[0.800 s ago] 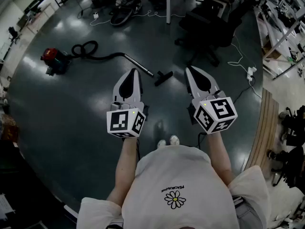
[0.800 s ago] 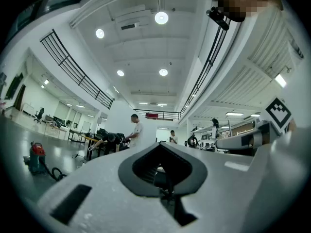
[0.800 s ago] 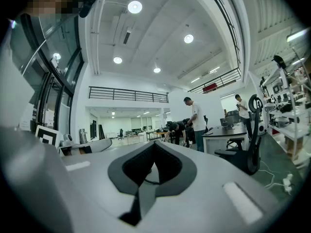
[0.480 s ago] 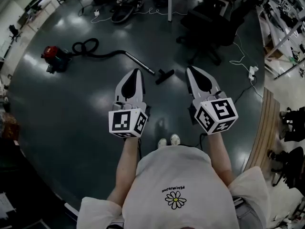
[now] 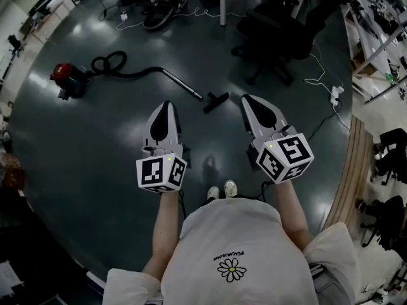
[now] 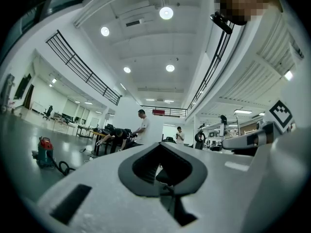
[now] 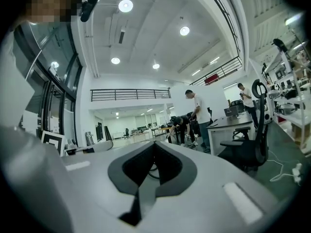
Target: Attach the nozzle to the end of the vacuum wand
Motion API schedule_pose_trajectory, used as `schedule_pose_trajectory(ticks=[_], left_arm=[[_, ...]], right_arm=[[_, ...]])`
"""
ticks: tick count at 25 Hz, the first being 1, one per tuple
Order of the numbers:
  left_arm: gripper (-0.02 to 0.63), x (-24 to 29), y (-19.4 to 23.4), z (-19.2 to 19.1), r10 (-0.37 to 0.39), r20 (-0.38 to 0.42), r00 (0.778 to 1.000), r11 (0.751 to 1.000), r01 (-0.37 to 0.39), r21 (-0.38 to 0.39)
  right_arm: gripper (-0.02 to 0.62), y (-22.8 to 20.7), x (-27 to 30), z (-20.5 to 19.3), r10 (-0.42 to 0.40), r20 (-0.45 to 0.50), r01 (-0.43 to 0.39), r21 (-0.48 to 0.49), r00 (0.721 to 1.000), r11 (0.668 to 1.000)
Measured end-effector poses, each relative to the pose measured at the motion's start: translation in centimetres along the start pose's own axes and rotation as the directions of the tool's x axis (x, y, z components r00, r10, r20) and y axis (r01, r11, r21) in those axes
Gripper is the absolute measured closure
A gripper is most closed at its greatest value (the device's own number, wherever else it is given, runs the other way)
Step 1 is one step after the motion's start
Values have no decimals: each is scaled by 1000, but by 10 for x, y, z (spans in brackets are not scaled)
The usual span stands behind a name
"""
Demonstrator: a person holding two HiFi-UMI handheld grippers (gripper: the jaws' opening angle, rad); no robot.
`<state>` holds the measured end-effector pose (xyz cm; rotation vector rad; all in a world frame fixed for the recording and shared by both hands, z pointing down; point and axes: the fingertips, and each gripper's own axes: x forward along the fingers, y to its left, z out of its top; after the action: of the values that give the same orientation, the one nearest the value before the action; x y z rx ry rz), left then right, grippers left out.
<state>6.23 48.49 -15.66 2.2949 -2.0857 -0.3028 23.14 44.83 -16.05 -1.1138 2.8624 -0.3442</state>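
Closest to me, at the foot of the head view, two arms reach out from a white shirt (image 5: 232, 246), one gripper in each hand, both held roughly level over the dark floor (image 5: 82, 151). I read the left gripper (image 5: 167, 105) as fully closed, its jaws pressed together with nothing between them. The right gripper (image 5: 245, 98) is the same: jaws together and empty. A pair of shoes (image 5: 221, 190) shows between the arms.

Further out, past the tips and between them, the black nozzle (image 5: 217, 101) lies on the floor at the free end of the wand (image 5: 182, 84). I cannot tell whether the two touch. From the wand a black hose (image 5: 114, 65) loops back to the red vacuum cleaner (image 5: 65, 80) at far left. Beyond the nozzle stands a black office chair (image 5: 280, 37).
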Motion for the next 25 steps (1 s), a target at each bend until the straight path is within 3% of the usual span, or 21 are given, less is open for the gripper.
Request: schedule_pose_trajectory(ticks=[6,12,18,22,25], left_arm=[[606,6,14,-47,81,-69,994,996,-83,-28],[606,41,47,-87,125,-148,981,989,-135,-58],[605,138,128,-114,141,-152,978,982,-158,-106],[604,219,179,-118,67,-209,976,994,-85,-75],[605,263,222,-118,54,-231,971,995,-73,-74]], right_arm=[[589,-44,16,-41,14,-95,-12,22,995,1000],[589,-70,68,-73,41,-194,-30,62,980,998],[589,-115,183,-79,0,-233,10,43,972,999],[589,-138,260,-59,-55,-243,68,43,969,997],[589,-149,303,-52,-93,-251,106,38,964,994]])
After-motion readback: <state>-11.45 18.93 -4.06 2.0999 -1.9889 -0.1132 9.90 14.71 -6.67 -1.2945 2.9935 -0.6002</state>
